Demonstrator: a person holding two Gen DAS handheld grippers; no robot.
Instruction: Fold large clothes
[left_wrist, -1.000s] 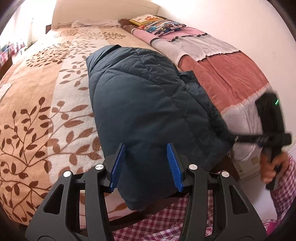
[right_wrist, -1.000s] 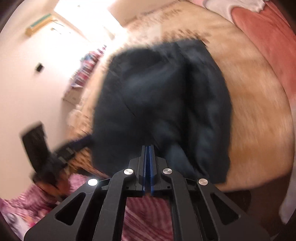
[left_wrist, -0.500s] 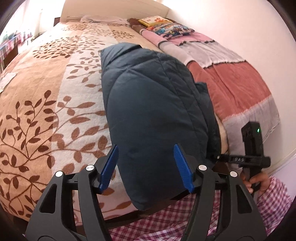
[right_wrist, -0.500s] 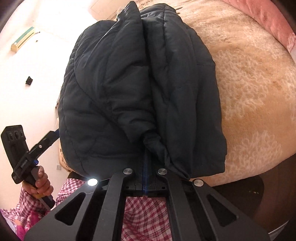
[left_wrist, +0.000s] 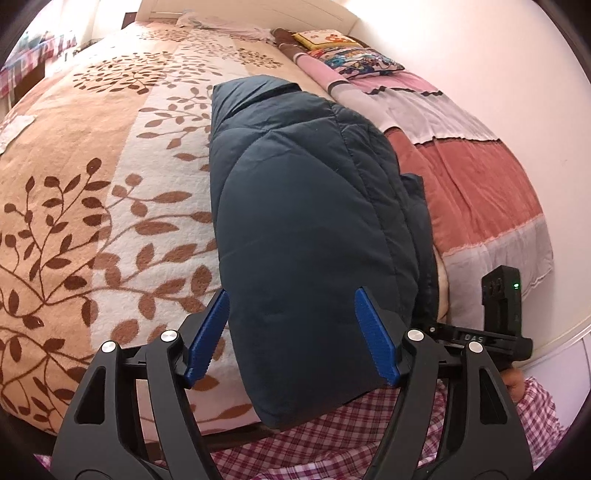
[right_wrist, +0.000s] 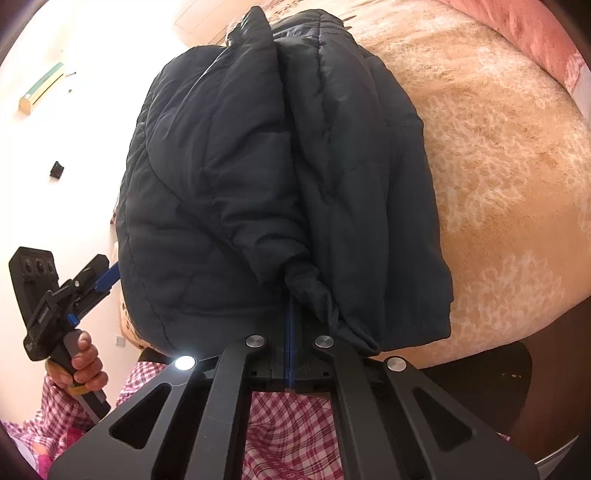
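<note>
A dark navy puffer jacket (left_wrist: 303, 221) lies folded into a long strip on the bed, its near end hanging over the bed's edge. My left gripper (left_wrist: 291, 295) straddles that near end; its jaws are opening and the blue pads (left_wrist: 207, 339) stand clear of the fabric. In the right wrist view the jacket (right_wrist: 258, 166) shows a sleeve laid along its middle. My right gripper (right_wrist: 290, 306) is shut, pads together, with the gathered sleeve cuff (right_wrist: 310, 288) lying against its tips. No fabric shows between the pads.
A leaf-patterned tan blanket (left_wrist: 92, 192) covers the bed. A pink and grey quilt (left_wrist: 480, 184) and pillows (left_wrist: 354, 59) lie along the wall side. Checked fabric (right_wrist: 288, 424) of the person's clothing fills the foreground. A hand (right_wrist: 83, 365) holds the other gripper at left.
The left jaws have spread wider around the jacket's near end. The right gripper has dropped close to the jacket's near edge, by the sleeve cuff, and stayed shut.
</note>
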